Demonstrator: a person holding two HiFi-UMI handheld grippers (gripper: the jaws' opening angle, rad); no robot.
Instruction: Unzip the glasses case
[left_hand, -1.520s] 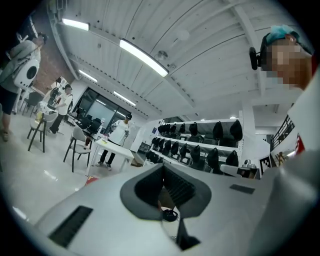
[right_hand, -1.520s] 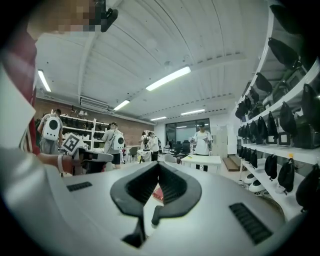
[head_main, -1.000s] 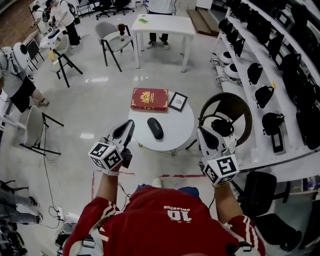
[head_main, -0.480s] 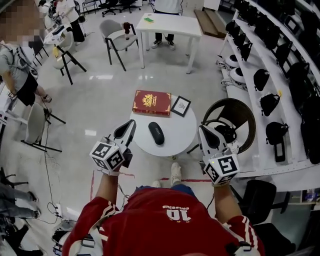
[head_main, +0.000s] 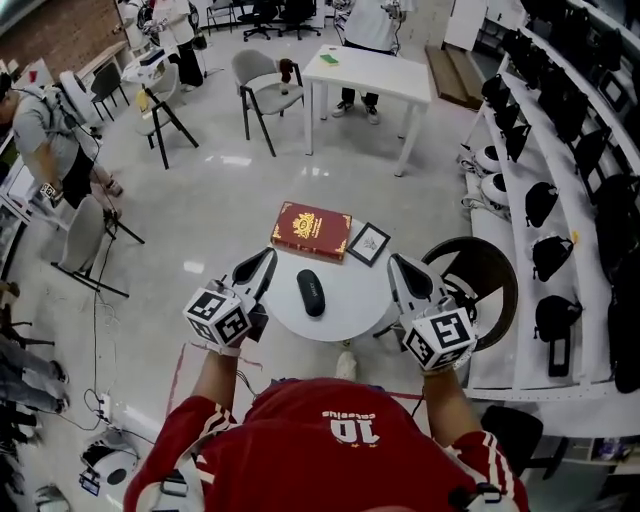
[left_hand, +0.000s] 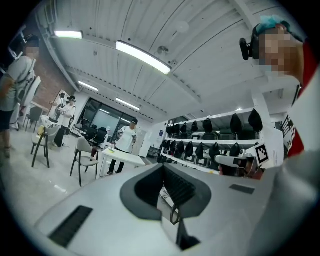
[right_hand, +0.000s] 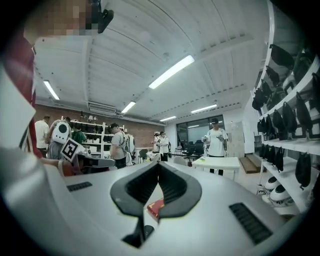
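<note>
The black glasses case (head_main: 311, 292) lies zipped shut near the middle of a small round white table (head_main: 352, 304) in the head view. My left gripper (head_main: 267, 256) hovers over the table's left edge, a short way left of the case. It is shut and holds nothing. At the table's right edge my right gripper (head_main: 394, 263) also hangs shut and empty, apart from the case. Both point level across the room. In the left gripper view the left gripper (left_hand: 162, 166) has its jaws pressed together, as does the right gripper (right_hand: 159, 164) in its own view.
A red book (head_main: 311, 230) and a small framed picture (head_main: 368, 243) lie at the table's far side. A round dark chair (head_main: 482, 270) stands right of the table, with shelves of black headsets (head_main: 548, 255) behind it. People, chairs and a white table (head_main: 368, 72) are farther off.
Both grippers have moved forward with the person, so they now flank the round table. The case, book and picture have not moved on the table. Both grippers stayed shut.
</note>
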